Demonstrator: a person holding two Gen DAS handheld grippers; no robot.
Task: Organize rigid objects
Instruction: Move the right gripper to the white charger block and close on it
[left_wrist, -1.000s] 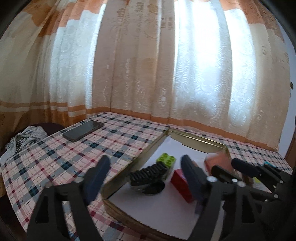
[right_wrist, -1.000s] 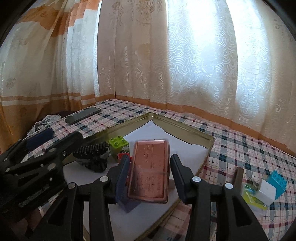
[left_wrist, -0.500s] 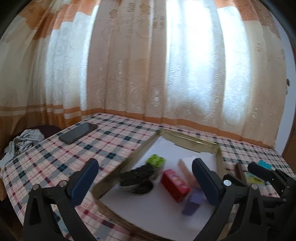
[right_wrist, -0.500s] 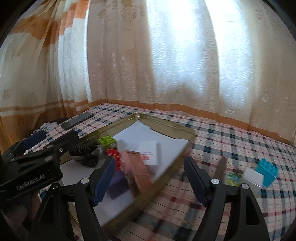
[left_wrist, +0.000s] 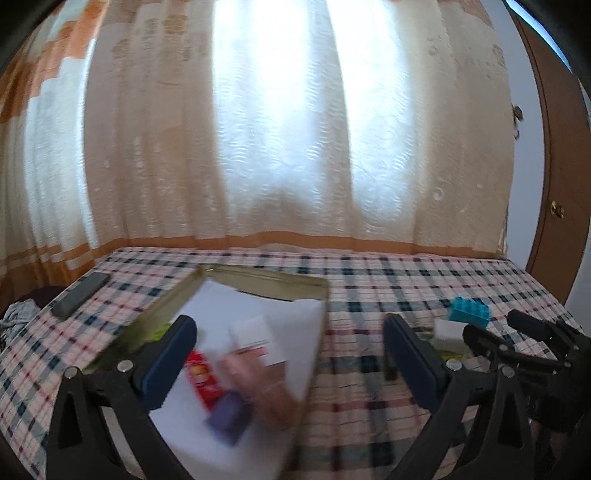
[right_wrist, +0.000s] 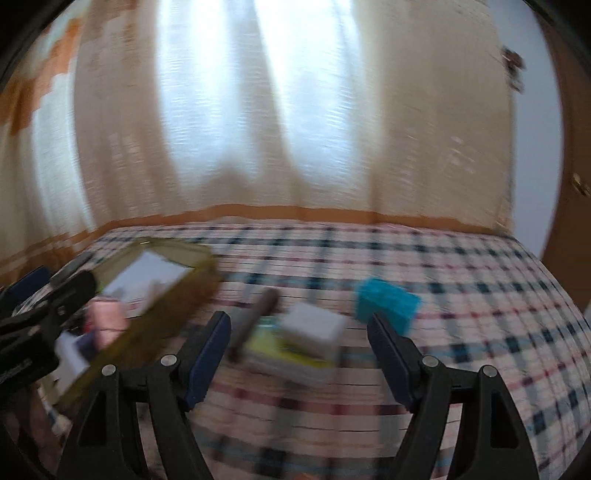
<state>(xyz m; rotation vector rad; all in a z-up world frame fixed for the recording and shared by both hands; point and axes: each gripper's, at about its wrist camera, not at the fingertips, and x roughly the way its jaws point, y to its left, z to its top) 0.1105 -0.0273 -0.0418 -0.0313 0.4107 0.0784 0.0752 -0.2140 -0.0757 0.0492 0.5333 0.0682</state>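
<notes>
My left gripper stands wide open over the near right part of the gold-rimmed tray, holding nothing. In the paper-lined tray lie a red block, a pink case, a purple block and a white box. My right gripper is open and empty above the checked cloth. Just beyond its fingers are a white block on a yellow-green flat piece, a teal brick and a dark stick. The right wrist view is blurred.
A dark phone lies on the cloth left of the tray. Curtains hang behind the table and a brown door stands at the right. The right gripper shows at the left view's right edge. The left gripper is beside the tray rim.
My right gripper opened and let go of the pink case, which now lies in the tray. Both grippers swung right, toward the loose pieces on the cloth. The left jaws spread wider.
</notes>
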